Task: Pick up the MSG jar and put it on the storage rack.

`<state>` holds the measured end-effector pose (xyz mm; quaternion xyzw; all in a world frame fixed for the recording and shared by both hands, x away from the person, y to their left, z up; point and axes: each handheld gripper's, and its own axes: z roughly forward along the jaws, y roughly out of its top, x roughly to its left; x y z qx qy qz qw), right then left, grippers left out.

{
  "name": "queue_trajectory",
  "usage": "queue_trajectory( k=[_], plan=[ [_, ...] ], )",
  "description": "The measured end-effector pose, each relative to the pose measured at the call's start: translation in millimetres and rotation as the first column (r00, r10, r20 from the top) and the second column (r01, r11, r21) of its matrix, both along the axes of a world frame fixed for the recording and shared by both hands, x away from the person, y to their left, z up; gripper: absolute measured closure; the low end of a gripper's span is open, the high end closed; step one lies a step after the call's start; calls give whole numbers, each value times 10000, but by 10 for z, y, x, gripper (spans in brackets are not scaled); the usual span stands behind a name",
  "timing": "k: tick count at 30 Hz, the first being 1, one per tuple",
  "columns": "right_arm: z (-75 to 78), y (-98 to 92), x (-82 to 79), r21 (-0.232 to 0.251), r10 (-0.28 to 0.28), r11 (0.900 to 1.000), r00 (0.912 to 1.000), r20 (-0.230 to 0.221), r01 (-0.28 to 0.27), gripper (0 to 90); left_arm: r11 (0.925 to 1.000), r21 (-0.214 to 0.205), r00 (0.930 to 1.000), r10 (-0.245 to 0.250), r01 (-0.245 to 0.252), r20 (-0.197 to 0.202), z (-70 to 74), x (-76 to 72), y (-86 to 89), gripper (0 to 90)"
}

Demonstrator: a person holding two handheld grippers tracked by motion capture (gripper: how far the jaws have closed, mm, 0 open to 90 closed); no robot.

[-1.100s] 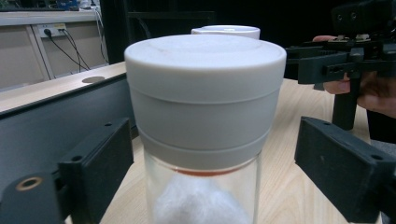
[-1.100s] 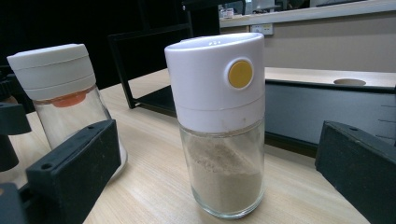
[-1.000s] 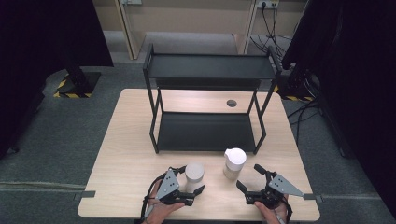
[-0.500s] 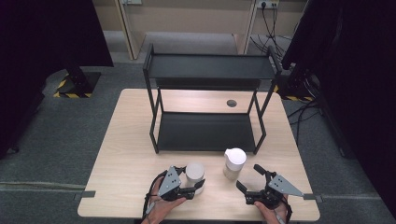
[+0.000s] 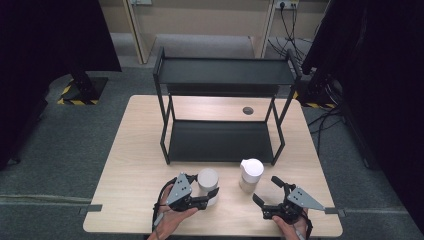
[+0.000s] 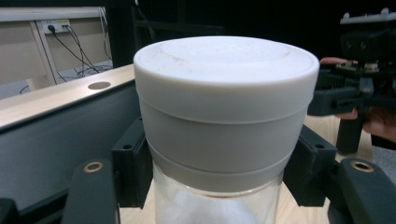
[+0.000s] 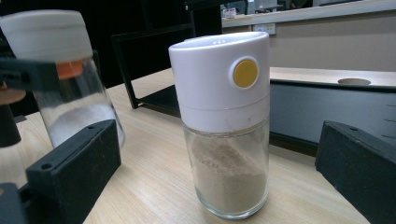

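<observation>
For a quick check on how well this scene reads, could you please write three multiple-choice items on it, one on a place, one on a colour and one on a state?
1. Where does the shaker with beige powder stand?
A. On the rack's top shelf
B. On the table in front of the rack
C. On the floor

2. What colour is the round button on that shaker's cap?
A. Yellow
B. Blue
C. Green

3. How is the left claw?
A. Open beside the rack
B. Shut on nothing
C. Shut on the grey-lidded jar

Answers: 1 B, the high view shows it on the table before the black rack. 2 A, the right gripper view shows a yellow disc. 3 C, the left gripper view shows the pads pressed against both sides of the jar.
</observation>
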<state>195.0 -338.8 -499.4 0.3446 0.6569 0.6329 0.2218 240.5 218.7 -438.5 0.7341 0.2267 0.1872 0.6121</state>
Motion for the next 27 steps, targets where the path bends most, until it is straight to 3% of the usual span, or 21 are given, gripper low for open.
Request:
queue_trajectory(
  k=[5, 16, 27],
  plan=[
    [1, -2, -1, 0, -8, 10000, 10000, -3, 8, 4, 9998, 15, 9998, 206, -206, -83, 125, 5, -3, 349],
    [0, -7, -3, 18, -20, 10000, 10000, -10, 20, 4, 9997, -214, 9995, 88, -94, -290, 334, 95, 47, 350],
    [-3, -4, 0, 24, 6, 10000, 10000, 3, -6, 4, 9999, -116, 9999, -47, 46, -96, 760, 243, 26, 350]
  ],
)
